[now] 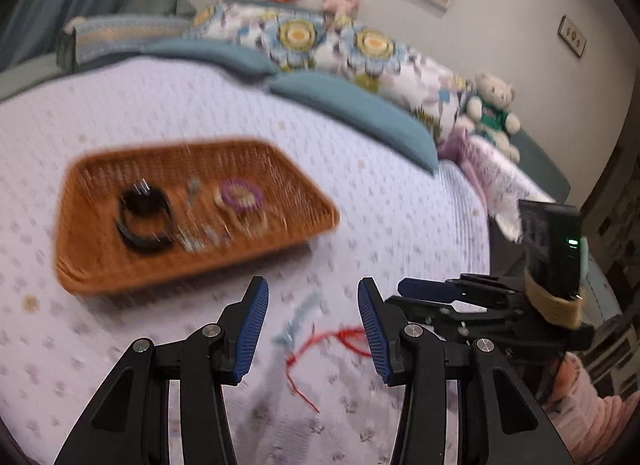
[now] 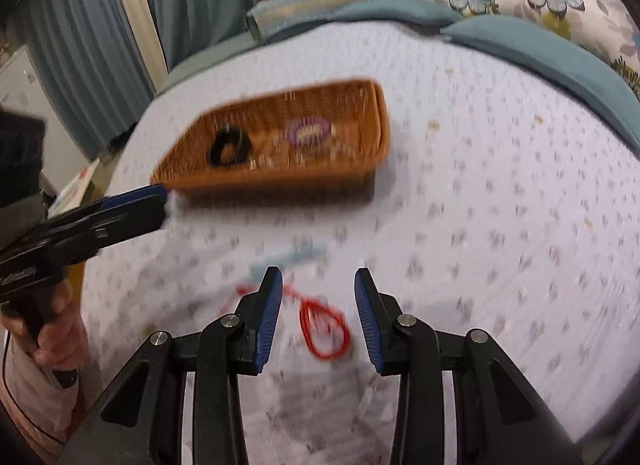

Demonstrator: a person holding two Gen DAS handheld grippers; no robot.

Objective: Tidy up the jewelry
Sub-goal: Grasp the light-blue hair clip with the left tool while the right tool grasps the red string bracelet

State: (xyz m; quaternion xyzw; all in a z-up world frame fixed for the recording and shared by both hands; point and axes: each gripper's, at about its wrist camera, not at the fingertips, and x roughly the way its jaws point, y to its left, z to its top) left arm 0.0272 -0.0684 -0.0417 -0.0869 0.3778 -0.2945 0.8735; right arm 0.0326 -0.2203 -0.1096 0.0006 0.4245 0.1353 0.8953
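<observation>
Both grippers, left gripper [image 1: 312,329] and right gripper [image 2: 318,319], hang open over a dotted white bedspread [image 1: 400,225] near a brown basket [image 1: 100,273] and blue curtains [image 2: 80,45].

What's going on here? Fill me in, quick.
A person is tidying jewelry on a bed, with a hand-held gripper in each hand. The left hand-held gripper and the right hand-held gripper are both open and empty above a red cord bracelet and a pale blue piece on the bedspread. The wicker tray already holds a black band and a purple ring-shaped piece.
</observation>
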